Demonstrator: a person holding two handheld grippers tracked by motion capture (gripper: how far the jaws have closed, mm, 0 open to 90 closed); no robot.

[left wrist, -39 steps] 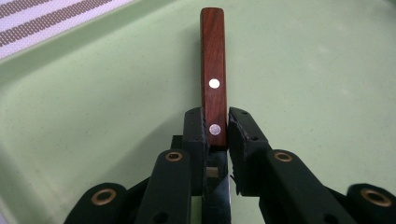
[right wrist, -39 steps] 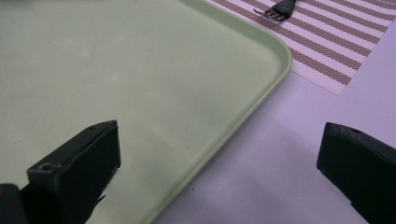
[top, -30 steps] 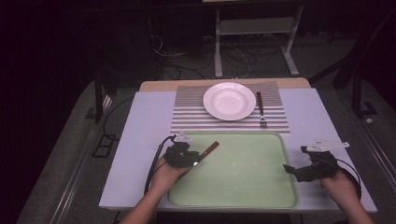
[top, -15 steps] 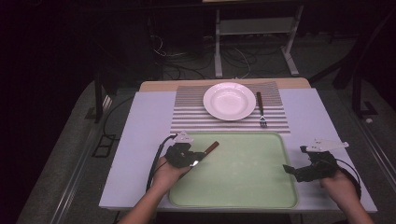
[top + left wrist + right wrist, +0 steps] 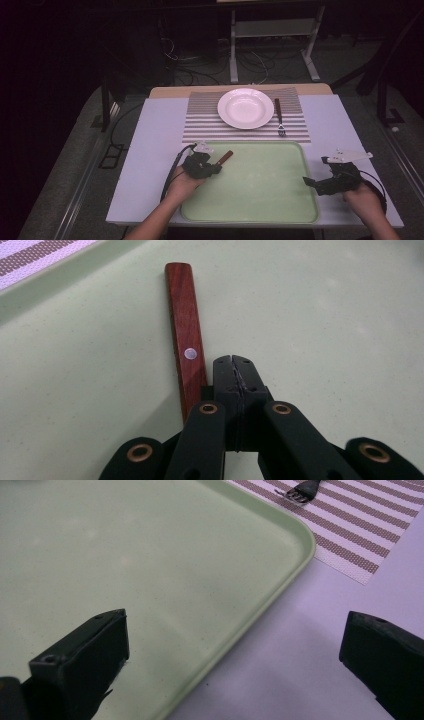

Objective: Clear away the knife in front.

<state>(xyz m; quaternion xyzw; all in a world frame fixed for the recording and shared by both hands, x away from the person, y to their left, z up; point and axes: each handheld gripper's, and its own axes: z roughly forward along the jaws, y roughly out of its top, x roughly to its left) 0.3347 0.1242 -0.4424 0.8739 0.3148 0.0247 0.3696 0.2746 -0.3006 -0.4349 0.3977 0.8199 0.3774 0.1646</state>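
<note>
Green tray (image 5: pixel 260 210) mostly bare, left jaws closed beside knife handle (image 5: pixel 186 347), right jaws open.

A reddish-brown wooden handle (image 5: pixel 186 345), flat and narrow with one small silver rivet on its face, lies flat on the pale green tray (image 5: pixel 325 315). It runs just left of the left gripper (image 5: pixel 234 360) and passes under its closed jaws; its other end is hidden.
</note>
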